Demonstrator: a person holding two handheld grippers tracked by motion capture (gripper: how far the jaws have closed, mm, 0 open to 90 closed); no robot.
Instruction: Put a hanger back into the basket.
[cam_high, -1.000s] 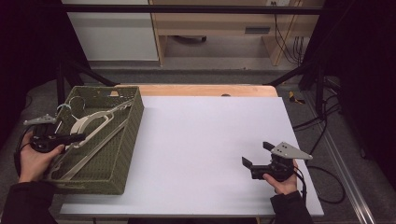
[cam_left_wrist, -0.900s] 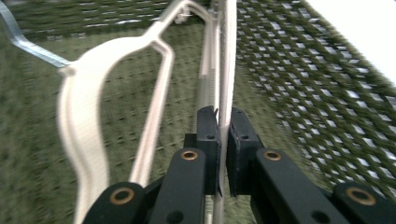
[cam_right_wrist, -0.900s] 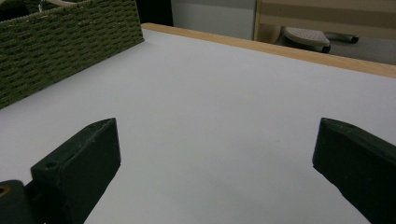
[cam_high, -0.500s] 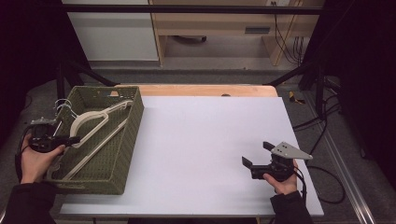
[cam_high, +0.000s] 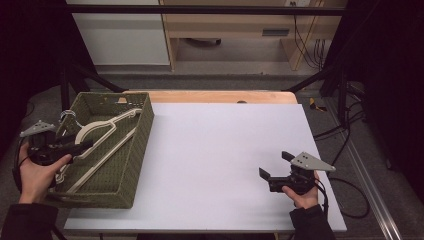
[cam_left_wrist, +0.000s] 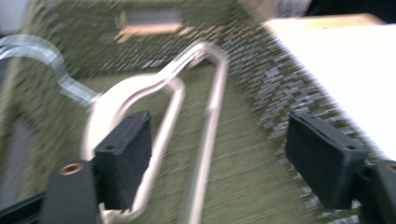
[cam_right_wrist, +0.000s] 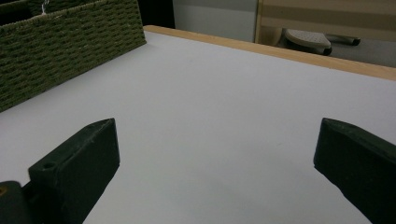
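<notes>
Hovering over the basket (cam_high: 131, 165), the left gripper (cam_left_wrist: 219, 158) has just opened above the hanger (cam_left_wrist: 163, 121).

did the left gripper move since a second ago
Yes. The left gripper has drawn back toward the near left corner of the green basket, its jaws just opening and clear of the white hanger, which lies in the basket.

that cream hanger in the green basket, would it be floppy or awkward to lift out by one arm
Probably stiff, not floppy: the hanger keeps its thin bent outline where it leans in the basket. Likely light for its span, so it may swing in the left gripper. Its hook near the rim could snag the weave.
</notes>
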